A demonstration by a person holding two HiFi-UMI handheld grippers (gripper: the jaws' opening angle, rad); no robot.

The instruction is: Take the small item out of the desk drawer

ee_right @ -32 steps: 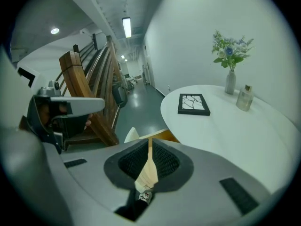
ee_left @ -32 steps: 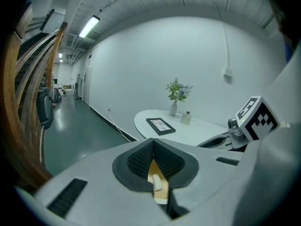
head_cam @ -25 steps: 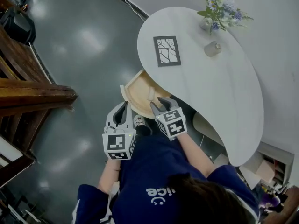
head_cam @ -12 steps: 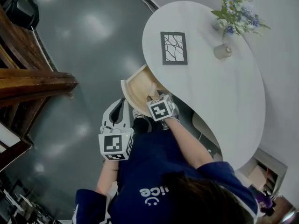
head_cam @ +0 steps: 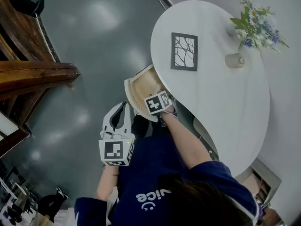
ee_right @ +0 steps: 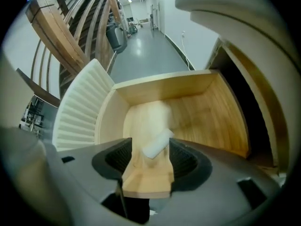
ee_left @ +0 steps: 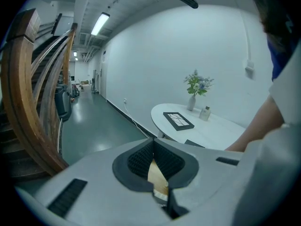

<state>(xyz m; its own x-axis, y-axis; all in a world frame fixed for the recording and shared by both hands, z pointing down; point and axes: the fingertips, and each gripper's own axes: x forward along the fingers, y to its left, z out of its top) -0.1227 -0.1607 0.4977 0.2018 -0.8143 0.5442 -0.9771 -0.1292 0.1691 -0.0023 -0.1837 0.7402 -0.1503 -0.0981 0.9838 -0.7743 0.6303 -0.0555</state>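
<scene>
The desk drawer (ee_right: 207, 112) is pulled out, its pale wood floor in plain sight. A small white item (ee_right: 160, 139) lies on that floor between the jaws of my right gripper (ee_right: 151, 145). Those jaws are opening and the pads stand apart around the item. From the head view, the right gripper's marker cube (head_cam: 157, 102) sits over the drawer (head_cam: 140, 84), with the fingertips hidden beneath it and the desk edge. My left gripper (head_cam: 123, 109) hangs below the drawer, near the person's body, its jaws closed tip to tip with nothing in them.
The white rounded desk (head_cam: 221, 93) carries a black picture frame (head_cam: 184, 51), a small bottle (head_cam: 234, 60) and a vase of flowers (head_cam: 254, 25). The drawer has a white fluted front (ee_right: 77, 117). A wooden stair rail (head_cam: 33, 74) stands left across the grey floor.
My right gripper has pushed forward into the drawer and its jaws have spread around the white item. The left gripper has stayed low by the body.
</scene>
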